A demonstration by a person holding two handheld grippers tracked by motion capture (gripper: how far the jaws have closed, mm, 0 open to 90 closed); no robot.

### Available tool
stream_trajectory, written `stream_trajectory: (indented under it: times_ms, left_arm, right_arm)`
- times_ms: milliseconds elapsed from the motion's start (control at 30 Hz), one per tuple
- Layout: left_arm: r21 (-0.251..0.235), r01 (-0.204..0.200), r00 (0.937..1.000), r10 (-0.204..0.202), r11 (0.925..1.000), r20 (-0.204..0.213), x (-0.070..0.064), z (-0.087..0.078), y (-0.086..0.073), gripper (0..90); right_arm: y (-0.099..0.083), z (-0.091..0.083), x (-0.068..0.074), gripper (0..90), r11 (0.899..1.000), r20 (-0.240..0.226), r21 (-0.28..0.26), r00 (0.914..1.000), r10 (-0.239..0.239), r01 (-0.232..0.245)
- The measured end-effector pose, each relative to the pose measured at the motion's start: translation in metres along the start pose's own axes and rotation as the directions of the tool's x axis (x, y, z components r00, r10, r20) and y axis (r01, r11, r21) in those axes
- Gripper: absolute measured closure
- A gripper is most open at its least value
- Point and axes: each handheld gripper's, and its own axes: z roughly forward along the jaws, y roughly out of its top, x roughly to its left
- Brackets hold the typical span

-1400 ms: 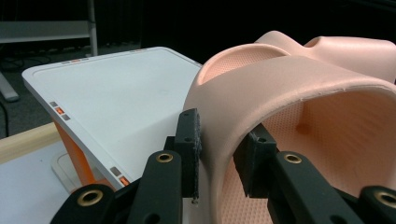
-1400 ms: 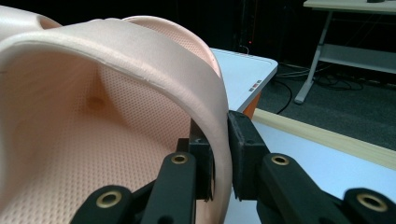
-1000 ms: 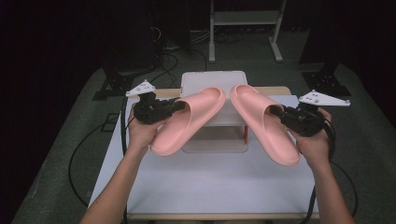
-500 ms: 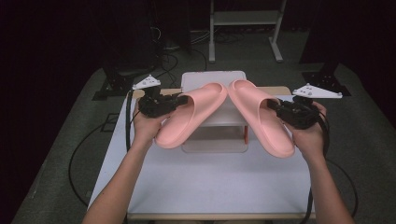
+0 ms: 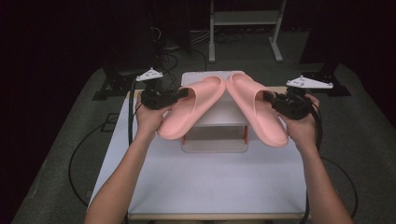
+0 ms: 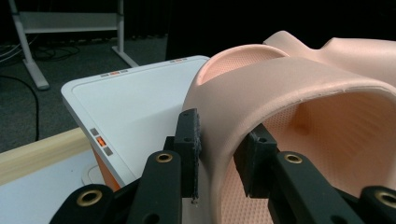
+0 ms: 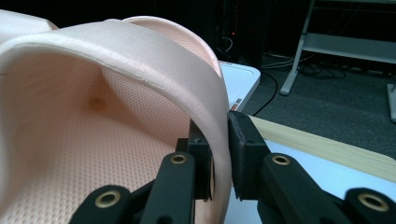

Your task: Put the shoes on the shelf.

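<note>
1. Hanging in the air above the white table (image 5: 205, 182), two salmon-pink foam slides are held up, one by each gripper.
2. The left slide (image 5: 191, 112) slants from its raised toe near the middle down toward the person's left hand (image 5: 148, 119); the right slide (image 5: 257, 114) mirrors it, and the two toes nearly meet over the white stand (image 5: 219, 116).
3. Each slide has a thick smooth sole, a broad one-piece strap arching over it, and a finely dimpled footbed seen in both gripper views.
4. The left gripper (image 6: 218, 154) is clamped on the outer edge of the left slide's strap, one jaw outside and one inside.
5. The right gripper (image 7: 218, 154) pinches the right slide's strap edge the same way, jaws pressed against the foam.
6. A wooden strip (image 7: 327, 149) edges the table behind the stand.
</note>
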Motion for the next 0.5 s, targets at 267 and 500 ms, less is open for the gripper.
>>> stream_trajectory:
  times_ms: [267,500]
  left_arm:
    - [0.006,0.017,0.9996,-0.016,0.9998,-0.023,0.006,0.009,0.004,71.4]
    - [0.007,0.029,0.9987,-0.028,0.9996,-0.043,0.010,0.015,0.009,70.2]
  right_arm:
    - [0.009,0.011,-0.001,78.6,1.000,0.027,0.017,0.9996,-0.003,0.003]
    - [0.014,0.021,-0.002,78.4,1.000,0.046,0.026,0.9989,0.004,-0.006]
